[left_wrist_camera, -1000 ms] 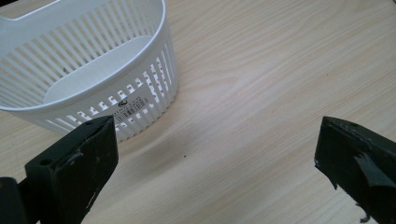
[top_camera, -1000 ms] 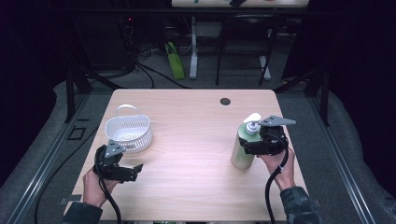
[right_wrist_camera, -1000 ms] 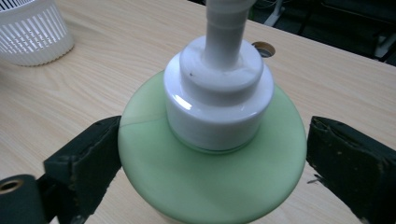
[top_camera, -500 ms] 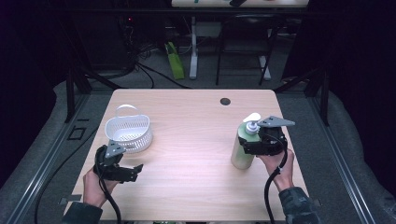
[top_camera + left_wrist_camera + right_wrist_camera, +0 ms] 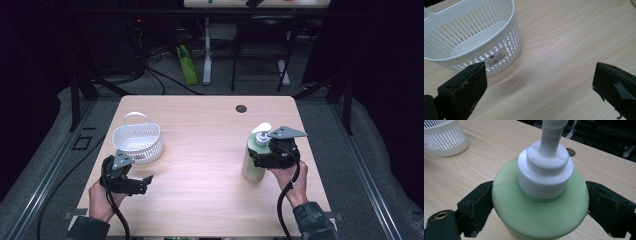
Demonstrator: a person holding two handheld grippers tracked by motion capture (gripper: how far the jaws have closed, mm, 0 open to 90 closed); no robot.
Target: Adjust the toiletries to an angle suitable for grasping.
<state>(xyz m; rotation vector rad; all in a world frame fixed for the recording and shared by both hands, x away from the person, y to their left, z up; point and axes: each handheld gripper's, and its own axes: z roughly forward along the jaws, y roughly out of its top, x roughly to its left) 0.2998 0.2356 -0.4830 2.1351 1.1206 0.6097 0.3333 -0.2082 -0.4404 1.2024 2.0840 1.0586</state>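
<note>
While right gripper (image 5: 260, 159) fingers clamp green pump bottle (image 5: 540, 215), left gripper (image 5: 142, 184) fingers apart beside white basket (image 5: 474, 37).

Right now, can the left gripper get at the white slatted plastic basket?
Probably yes: the left gripper is open, and the white slatted plastic basket sits just ahead to one side on bare wooden table, with nothing between.

White slotted plastic basket (image 5: 474, 37) sits upper left on pale wood-grain table (image 5: 564, 50). Barcode sticker on basket's near wall, low down. Left gripper (image 5: 539, 87) held with its two black jaws wide apart: one just below the basket's near wall, the other well to the right of the basket. Bare tabletop between them.
</note>
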